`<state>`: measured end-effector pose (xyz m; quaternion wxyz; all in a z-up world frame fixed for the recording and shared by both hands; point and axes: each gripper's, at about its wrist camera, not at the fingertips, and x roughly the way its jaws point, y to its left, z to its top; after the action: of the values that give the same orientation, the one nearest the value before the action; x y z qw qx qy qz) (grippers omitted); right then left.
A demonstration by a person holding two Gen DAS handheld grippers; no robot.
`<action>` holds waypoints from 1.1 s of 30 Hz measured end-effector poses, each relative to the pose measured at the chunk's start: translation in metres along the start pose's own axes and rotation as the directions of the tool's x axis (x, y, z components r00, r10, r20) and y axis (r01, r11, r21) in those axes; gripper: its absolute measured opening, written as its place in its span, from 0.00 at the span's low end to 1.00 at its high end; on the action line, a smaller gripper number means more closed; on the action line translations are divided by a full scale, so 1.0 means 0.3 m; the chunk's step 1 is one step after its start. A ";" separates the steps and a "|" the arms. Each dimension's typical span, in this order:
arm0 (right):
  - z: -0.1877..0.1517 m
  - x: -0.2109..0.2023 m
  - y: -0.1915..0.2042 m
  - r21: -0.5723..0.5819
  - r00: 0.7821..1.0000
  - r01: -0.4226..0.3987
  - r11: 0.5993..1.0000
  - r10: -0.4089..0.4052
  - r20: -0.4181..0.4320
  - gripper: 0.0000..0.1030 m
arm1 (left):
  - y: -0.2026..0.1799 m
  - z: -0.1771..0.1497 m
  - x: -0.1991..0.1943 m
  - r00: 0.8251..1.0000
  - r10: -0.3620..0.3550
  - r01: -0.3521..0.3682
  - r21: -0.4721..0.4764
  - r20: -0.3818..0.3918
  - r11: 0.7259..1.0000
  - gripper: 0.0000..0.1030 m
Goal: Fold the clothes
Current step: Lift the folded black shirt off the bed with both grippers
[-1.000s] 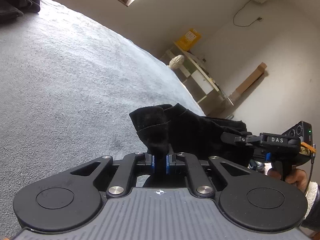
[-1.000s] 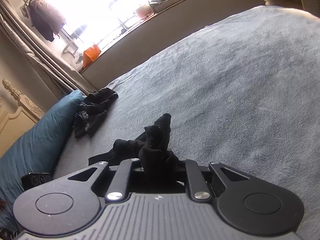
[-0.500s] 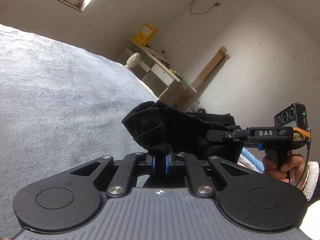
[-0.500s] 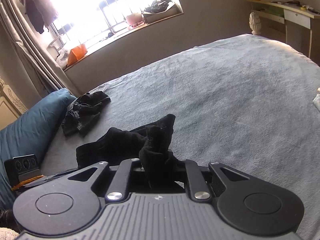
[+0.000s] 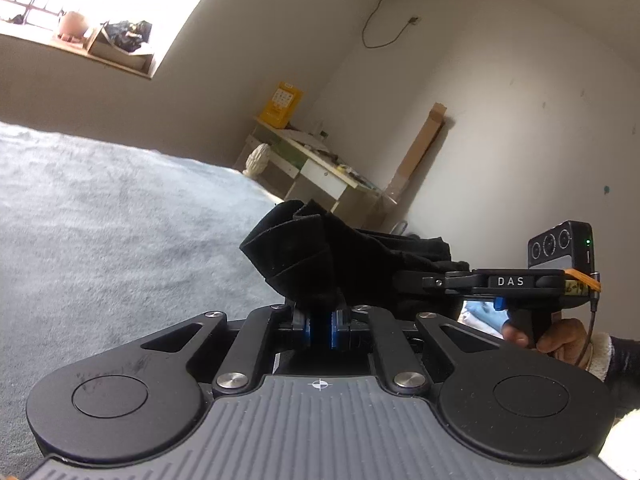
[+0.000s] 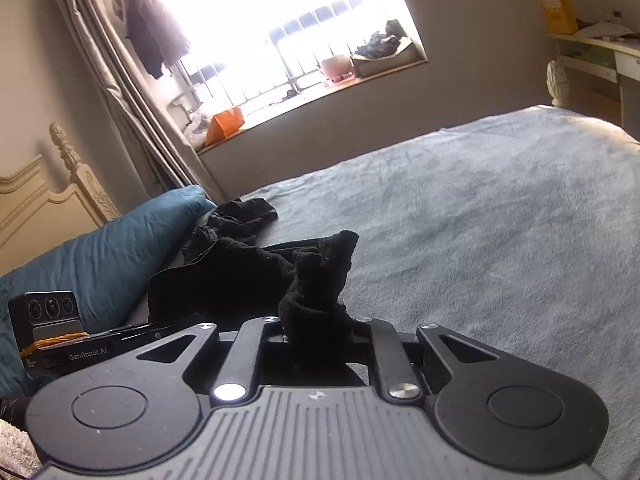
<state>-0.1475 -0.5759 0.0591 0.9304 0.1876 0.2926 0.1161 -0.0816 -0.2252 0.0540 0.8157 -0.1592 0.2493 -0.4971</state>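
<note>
Grey-blue plush bedding [image 6: 500, 216] fills the room's middle, running back to a bright window [image 6: 280, 28] and a cluttered desk [image 5: 320, 164] against the far wall. At the left of the right wrist view, a teal pillow [image 6: 104, 248] lies by the carved headboard [image 6: 44, 196], with a second heap of dark clothes [image 6: 236, 220] against it. Nearer the middle, the black garment [image 6: 240, 276] is strung between the two tools: the left gripper [image 5: 320, 326] is clenched on one bunched corner, its blue pads pinching the cloth, and the right gripper [image 6: 318, 334] is clamped on another twisted corner that stands up from its jaws. Compared with a second ago, both cameras now look out over the bed rather than down onto it, and the horizon has levelled; the garment, which trailed on the covers then, now hangs between the hands clear of the bedding. At the right edge of the left wrist view, the person's right hand [image 5: 560, 340] grips its handle just beside the cloth. That lift suggests the piece is being raised to shake it open, so laying it flat for the first fold likely comes next; the fold itself is not yet begun.
</note>
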 end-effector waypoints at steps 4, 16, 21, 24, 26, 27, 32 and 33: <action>0.050 -0.210 0.013 -0.053 0.991 -0.034 0.998 0.041 0.125 0.13 | -0.193 0.097 0.000 0.997 -0.068 0.065 0.072 0.035 0.995 0.06; 0.179 -1.064 -0.095 -0.137 0.803 0.317 0.939 -0.189 0.566 0.13 | -0.814 0.261 0.404 0.873 -0.485 0.487 0.110 -0.051 0.866 0.06; 0.111 -1.393 -0.206 -0.031 0.666 0.488 0.873 -0.349 0.660 0.13 | -1.071 0.200 0.649 0.767 -0.623 0.637 0.057 -0.154 0.769 0.06; 0.056 -1.558 -0.286 0.042 0.583 0.555 0.831 -0.425 0.692 0.13 | -1.203 0.149 0.769 0.692 -0.697 0.710 0.002 -0.191 0.704 0.06; 0.025 -1.651 -0.344 0.079 0.534 0.588 0.805 -0.461 0.709 0.13 | -1.282 0.111 0.841 0.647 -0.732 0.745 -0.024 -0.214 0.666 0.06; 0.009 -1.691 -0.375 0.094 0.516 0.599 0.796 -0.472 0.715 0.13 | -1.314 0.088 0.875 0.628 -0.744 0.758 -0.039 -0.226 0.651 0.06; -0.077 -1.815 -0.535 0.124 0.487 0.616 0.778 -0.499 0.717 0.13 | -1.402 -0.071 1.027 0.571 -0.768 0.768 -0.142 -0.292 0.625 0.06; -0.097 -1.829 -0.570 0.128 0.489 0.613 0.780 -0.501 0.714 0.13 | -1.416 -0.104 1.057 0.563 -0.768 0.764 -0.162 -0.306 0.624 0.06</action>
<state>-0.5865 -0.9008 0.2405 0.9647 0.0450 -0.0569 -0.2533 -0.2890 -0.7011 0.1650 0.4608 -0.1658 0.2976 -0.8195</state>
